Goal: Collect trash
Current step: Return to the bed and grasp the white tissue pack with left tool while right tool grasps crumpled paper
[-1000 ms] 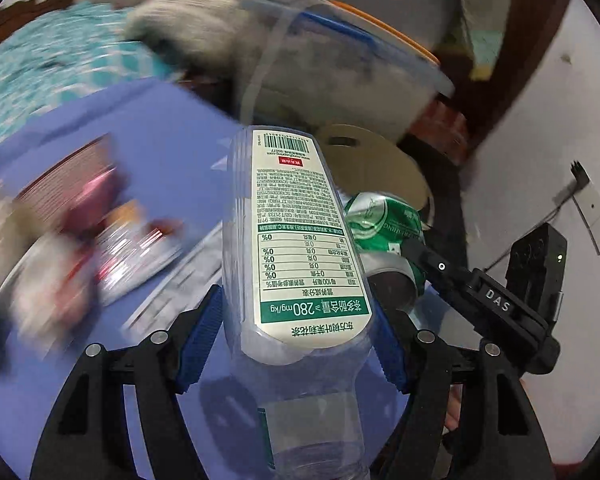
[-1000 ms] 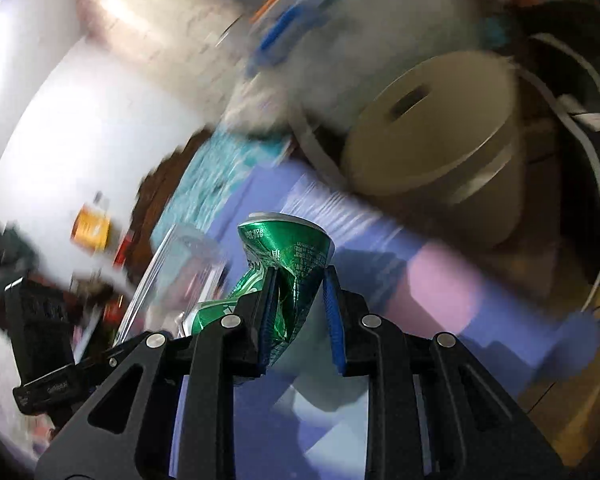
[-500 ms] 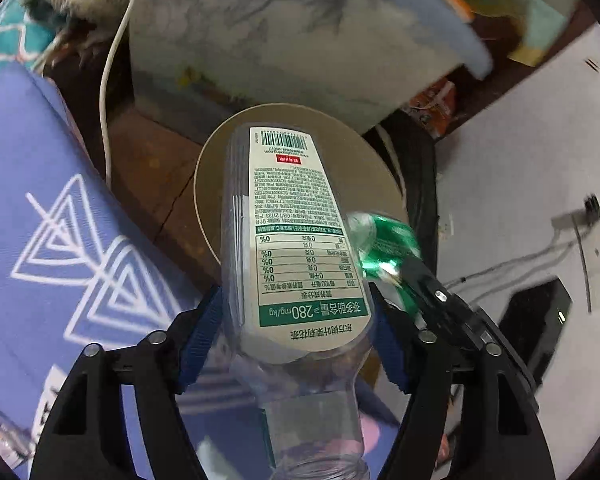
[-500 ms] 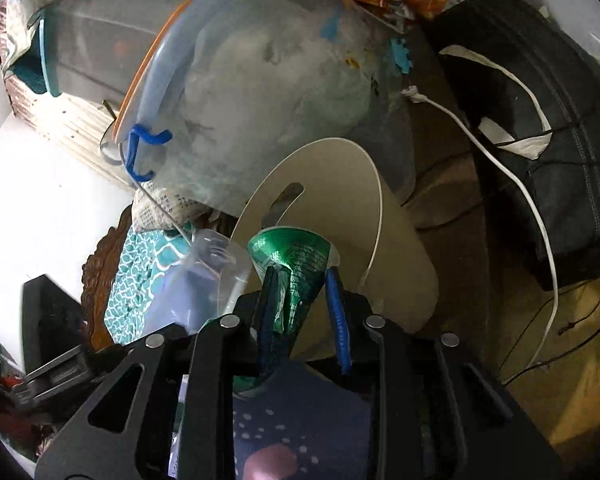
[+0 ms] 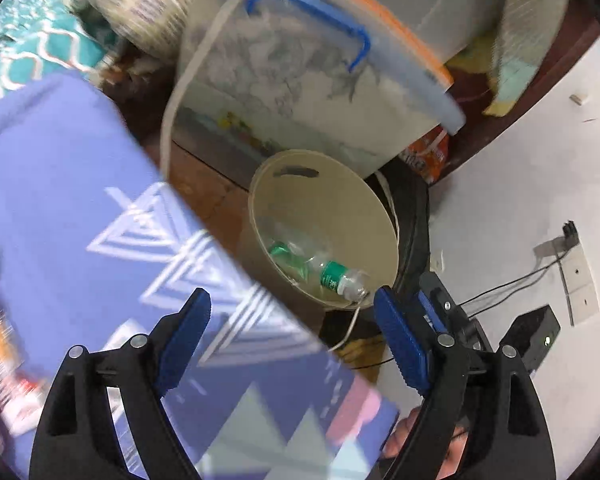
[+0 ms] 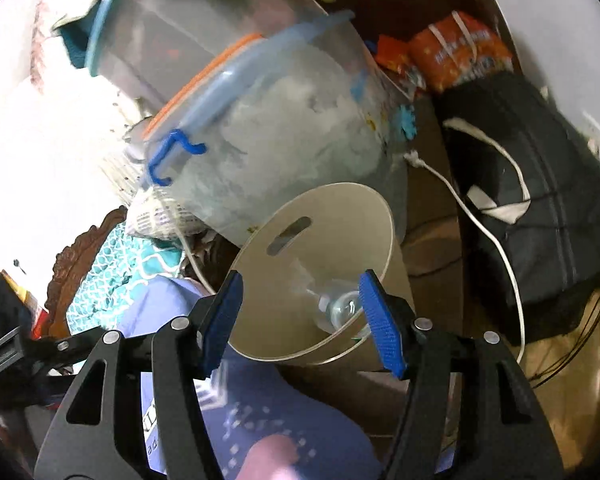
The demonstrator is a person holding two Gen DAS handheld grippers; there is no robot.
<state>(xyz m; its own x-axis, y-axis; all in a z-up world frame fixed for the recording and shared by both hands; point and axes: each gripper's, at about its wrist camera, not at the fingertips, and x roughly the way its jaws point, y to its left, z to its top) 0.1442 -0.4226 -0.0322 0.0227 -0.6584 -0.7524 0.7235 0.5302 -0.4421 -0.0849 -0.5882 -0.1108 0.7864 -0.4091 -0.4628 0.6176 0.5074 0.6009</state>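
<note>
Left wrist – one bottle (image 5: 332, 274), one can (image 5: 286, 256), one bin (image 5: 328, 184).

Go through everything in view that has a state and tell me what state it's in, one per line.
Left gripper: open, holding nothing.
Right gripper: open, holding nothing.
Bin: uncovered, with trash inside.
Bottle: lying on its side in the bin, uncapped.
Can: in the bin, beside the bottle.
Storage box: lid on, blue latch down.
</note>
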